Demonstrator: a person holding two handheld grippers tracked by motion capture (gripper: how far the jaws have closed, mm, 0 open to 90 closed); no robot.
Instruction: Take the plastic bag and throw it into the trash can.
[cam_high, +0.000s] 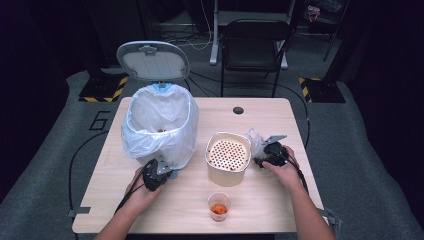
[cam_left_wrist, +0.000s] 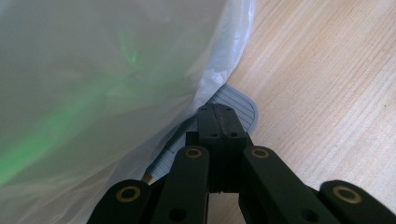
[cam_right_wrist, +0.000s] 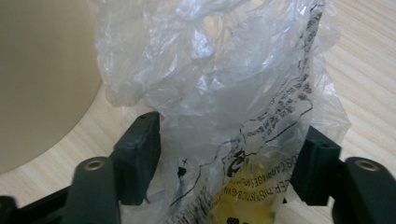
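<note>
Seen from above, your left gripper (cam_high: 159, 172) rests at the foot of the grey pedal bin lined with a translucent white bag (cam_high: 159, 125), its oval grey lid (cam_high: 153, 61) standing open, while your right gripper (cam_high: 271, 154) sits beside the cream perforated-top container (cam_high: 228, 158) on the pale wooden table (cam_high: 280, 200); a small clear cup holding something orange (cam_high: 219, 206) stands nearer you. Along the left gripper view, the jaws are pressed together over the ribbed grey pedal (cam_left_wrist: 240, 105), seemingly pressing on it; should they slide off its rounded edge, the lid would likely drop. Along the right gripper view, the jaws stand wide on either side of the crumpled clear printed plastic bag (cam_right_wrist: 219, 93), neither visibly gripping it. Closing on loose film alone could let the yellowish contents low in the bag slip out.
</note>
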